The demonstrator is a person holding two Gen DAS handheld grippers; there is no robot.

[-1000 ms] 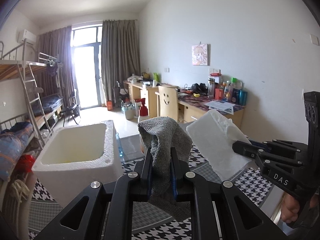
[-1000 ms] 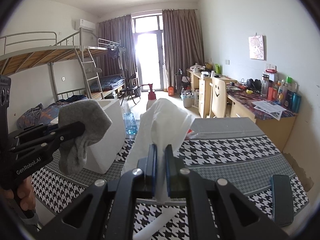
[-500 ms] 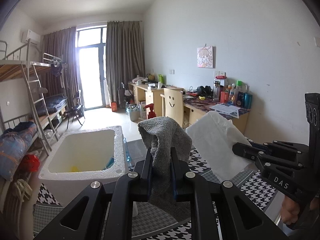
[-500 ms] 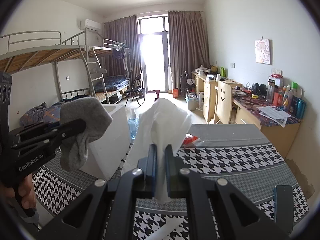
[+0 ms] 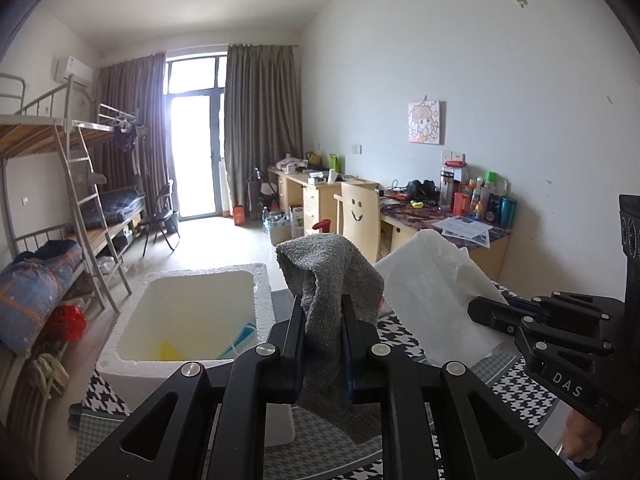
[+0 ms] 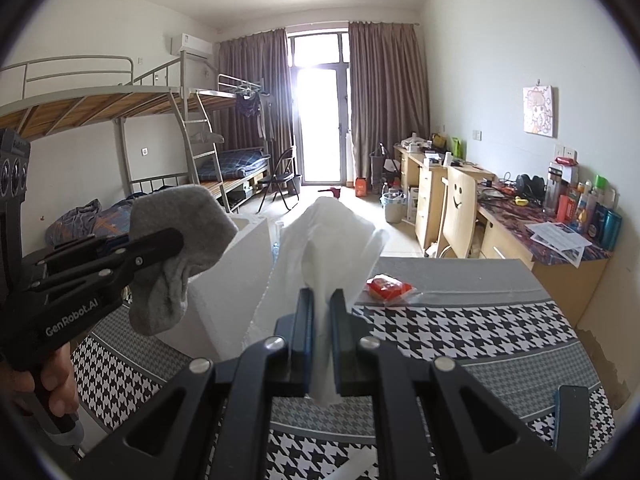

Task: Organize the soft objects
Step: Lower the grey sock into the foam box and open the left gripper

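I hold both grippers raised side by side: left gripper (image 5: 322, 344) fingers clamp one grey sock (image 5: 332, 280), right gripper (image 6: 320, 328) fingers pinch one white tissue (image 6: 324, 240).

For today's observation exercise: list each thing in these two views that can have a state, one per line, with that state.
Left gripper: shut on the sock.
Sock: grey, held up, drooping over the jaws.
Right gripper: shut on the tissue.
Tissue: white, held up, crumpled.
Foam box: open-topped, a few items at the bottom.
Red packet: lying on the table.
Curtains: drawn back.
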